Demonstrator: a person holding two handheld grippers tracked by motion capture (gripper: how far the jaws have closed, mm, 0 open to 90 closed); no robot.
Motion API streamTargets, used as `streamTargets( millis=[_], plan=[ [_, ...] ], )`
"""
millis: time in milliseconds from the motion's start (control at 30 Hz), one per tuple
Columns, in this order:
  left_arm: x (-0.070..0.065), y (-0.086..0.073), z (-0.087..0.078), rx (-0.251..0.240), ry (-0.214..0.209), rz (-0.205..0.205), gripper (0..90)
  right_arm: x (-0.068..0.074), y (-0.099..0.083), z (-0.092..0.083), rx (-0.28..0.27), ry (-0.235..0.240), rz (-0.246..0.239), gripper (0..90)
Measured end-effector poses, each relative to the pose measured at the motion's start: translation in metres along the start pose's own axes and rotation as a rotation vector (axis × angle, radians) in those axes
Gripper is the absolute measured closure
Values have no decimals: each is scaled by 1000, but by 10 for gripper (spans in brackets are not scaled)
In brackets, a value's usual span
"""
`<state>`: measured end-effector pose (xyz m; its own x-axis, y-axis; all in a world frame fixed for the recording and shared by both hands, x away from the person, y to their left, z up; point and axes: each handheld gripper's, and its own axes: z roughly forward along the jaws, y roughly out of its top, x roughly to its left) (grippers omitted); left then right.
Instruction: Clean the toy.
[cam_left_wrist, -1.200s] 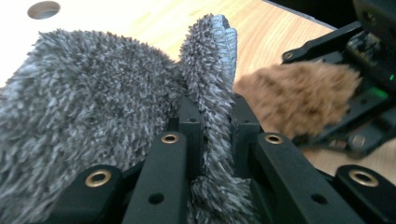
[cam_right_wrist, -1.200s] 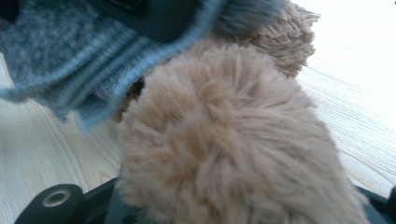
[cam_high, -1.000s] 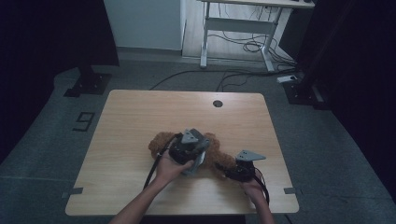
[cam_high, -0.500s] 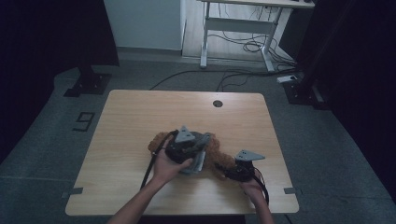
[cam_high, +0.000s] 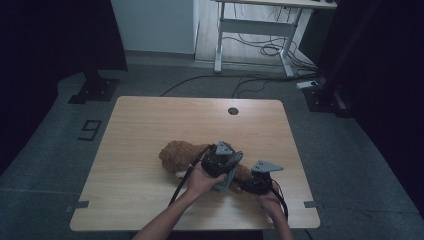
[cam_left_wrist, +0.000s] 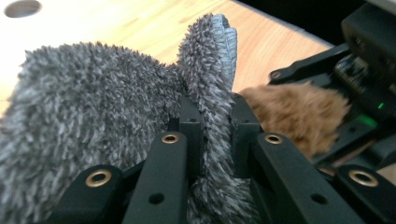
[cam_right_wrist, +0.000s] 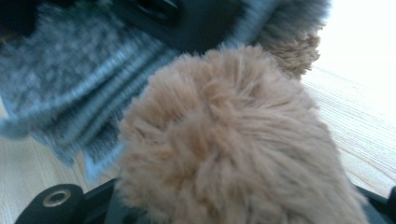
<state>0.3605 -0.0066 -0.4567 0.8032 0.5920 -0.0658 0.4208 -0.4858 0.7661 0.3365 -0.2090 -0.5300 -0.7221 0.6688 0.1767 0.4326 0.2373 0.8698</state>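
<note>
A brown plush toy (cam_high: 179, 154) lies on the wooden table (cam_high: 145, 120), right of the middle and near the front. My left gripper (cam_high: 226, 169) hovers over its right part, shut on a fold of grey fuzzy fabric (cam_left_wrist: 93, 116) with a ribbed cuff (cam_right_wrist: 84, 93). In the left gripper view the fold stands pinched between the two black jaws, with brown fur (cam_left_wrist: 294, 112) just behind. My right gripper (cam_high: 256, 183) rests at the toy's right end, shut on a fluffy brown part of it (cam_right_wrist: 233, 140).
A round cable hole (cam_high: 233, 111) sits near the table's far edge. Behind the table stands a white desk frame (cam_high: 250, 30) with cables on the floor. A taped mark (cam_high: 90, 130) lies on the carpet at the left. Both forearms enter from the bottom.
My left hand has carried the grey fabric to the right, closer to the right gripper, and more of the plush toy's left side shows. The right hand has stayed put.
</note>
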Motion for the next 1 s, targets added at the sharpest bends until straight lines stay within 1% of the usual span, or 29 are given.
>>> streamTargets(
  millis=[100,133,167,200,233,267,300,333,367,400,433,500,533,567,600,700,800,900,1000],
  plan=[
    [10,-5,-14,-13,23,-20,790,0,0,-1,-3,-1,2,592],
    [14,-7,-19,-18,40,-23,790,0,0,-1,-3,-1,3,592],
    [15,-9,-24,-16,80,-1,790,0,0,-1,-3,-2,6,592],
    [15,-11,-30,-5,136,42,790,-1,0,-1,-4,0,10,592],
    [16,-14,-35,4,189,75,790,-1,0,-1,-6,1,14,592],
    [18,-17,-41,16,231,99,790,-2,-1,-1,-8,3,17,592],
    [23,-20,-46,20,254,104,790,-2,-1,-1,-8,6,18,592],
    [29,-24,-52,18,253,87,790,-2,-1,-1,-8,10,20,592],
    [37,-27,-57,11,243,62,790,-2,-1,-1,-8,13,20,592],
    [42,-29,-63,0,250,41,790,-2,-1,-1,-7,14,15,592],
    [47,-31,-70,-5,265,31,789,-1,-1,-1,-5,13,11,592],
    [59,-36,-84,-5,316,5,790,-1,-1,-1,-3,10,11,592],
    [66,-40,-90,-9,312,-15,790,-2,-1,-1,-3,8,14,592],
    [71,-44,-94,-19,303,-42,790,-3,-1,-2,-6,11,22,592],
    [76,-49,-99,-24,299,-59,789,-4,-1,-2,-7,15,24,592],
    [84,-60,-112,-34,313,-78,789,-3,-1,-1,-7,14,21,592],
    [87,-62,-119,-36,324,-87,789,-4,-1,-1,-8,18,27,592],
    [89,-58,-123,-40,322,-89,787,-4,-1,-1,-8,12,26,592],
    [88,-47,-124,-59,316,-82,785,-4,-2,-1,-7,8,27,592]
  ],
)
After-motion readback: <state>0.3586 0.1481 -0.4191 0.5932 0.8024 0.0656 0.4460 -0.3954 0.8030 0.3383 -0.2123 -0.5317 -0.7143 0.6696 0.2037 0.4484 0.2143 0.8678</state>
